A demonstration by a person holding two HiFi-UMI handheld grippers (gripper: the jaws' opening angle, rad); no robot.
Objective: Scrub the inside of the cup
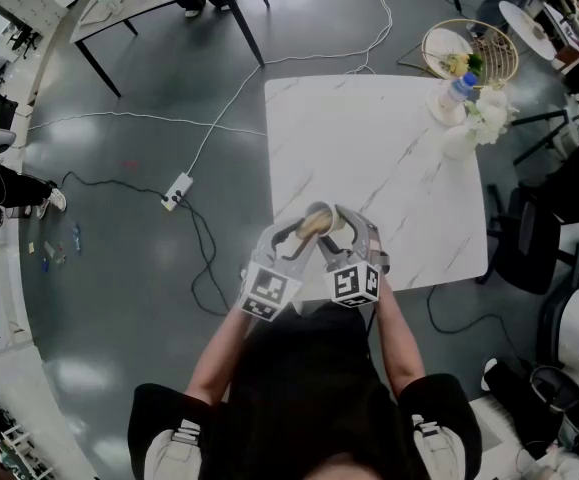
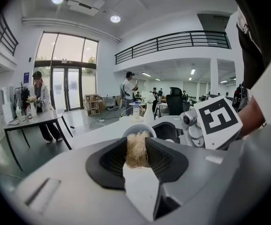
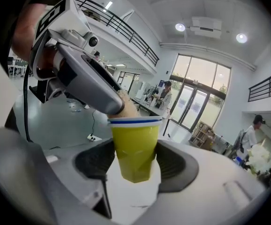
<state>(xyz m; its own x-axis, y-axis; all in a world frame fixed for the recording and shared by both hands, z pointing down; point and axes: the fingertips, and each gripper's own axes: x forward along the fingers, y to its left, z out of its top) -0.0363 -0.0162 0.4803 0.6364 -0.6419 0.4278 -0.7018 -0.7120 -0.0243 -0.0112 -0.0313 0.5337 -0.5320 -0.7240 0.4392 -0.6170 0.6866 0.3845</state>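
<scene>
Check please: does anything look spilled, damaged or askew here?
Nothing stands out. The right gripper grips the yellow cup, intact, and the left gripper holds a fibrous scrubber at its mouth. No spill shows.

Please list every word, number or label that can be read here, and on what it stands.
No readable text anywhere.
On the cup: only a blue stripe, no print.
On the marker cubes: black-and-white square patterns, no letters.
On the bottle: label too small to read.

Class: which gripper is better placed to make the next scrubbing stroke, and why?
Left. The left gripper grips the fibrous scrubber at the mouth of the yellow cup; the right gripper clamps that cup, so it likely should only steady it.
</scene>
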